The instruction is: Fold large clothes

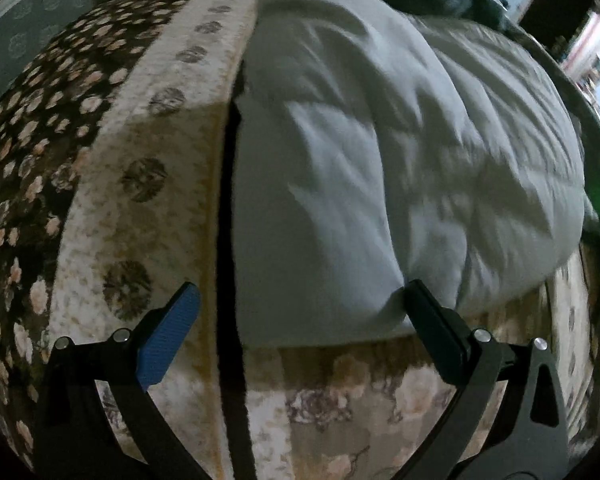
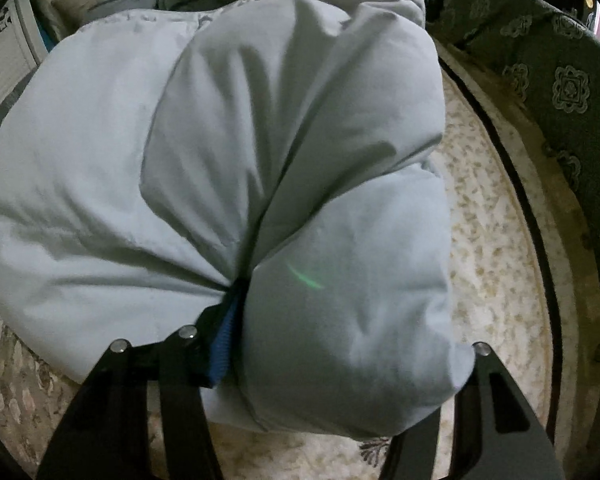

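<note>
Padded jacket (image 2: 220, 152) bunched in right tongs (image 2: 340, 340); patterned rug (image 2: 496, 264) beneath.

Cream floral cover (image 1: 172, 128) lies below and ahead of the left gripper, a dark blossom-print band (image 1: 32, 128) to its left and a black seam (image 1: 228, 208) running forward. Beyond the right gripper, a grey-green medallion fabric (image 2: 572, 92) curves along the right edge.

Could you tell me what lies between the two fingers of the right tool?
A thick fold of the pale grey padded garment fills the right tool, bunched against its blue finger pad, in the right wrist view.
</note>
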